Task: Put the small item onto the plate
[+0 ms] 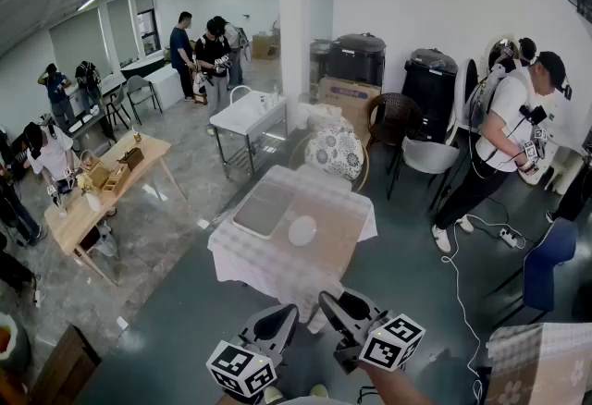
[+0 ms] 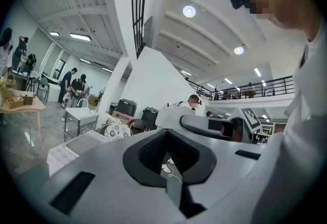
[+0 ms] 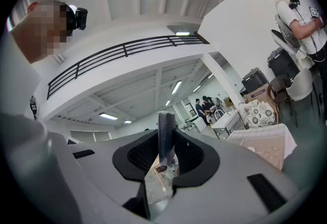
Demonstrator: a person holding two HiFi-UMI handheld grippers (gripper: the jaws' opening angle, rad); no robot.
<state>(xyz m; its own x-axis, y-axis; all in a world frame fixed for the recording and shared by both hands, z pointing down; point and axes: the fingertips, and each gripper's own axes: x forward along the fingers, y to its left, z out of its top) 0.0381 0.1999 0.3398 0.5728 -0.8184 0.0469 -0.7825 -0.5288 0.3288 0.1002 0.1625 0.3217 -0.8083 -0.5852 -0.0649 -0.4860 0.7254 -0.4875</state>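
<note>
Head view: left tongs (image 1: 281,319) closed empty, right tongs (image 1: 339,305) on a grey strip (image 3: 164,136), open floor (image 1: 176,311) before table edge (image 1: 264,285).

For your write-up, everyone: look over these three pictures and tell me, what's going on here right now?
A person stands back from a cloth-covered table, with a hand-held gripper in each hand. The right hand-held gripper is shut on a thin grey strip that sticks up between its jaws. The left hand-held gripper is shut and empty. A white plate lies bare on the table beside a grey tray; the strip is not on it yet.
</note>
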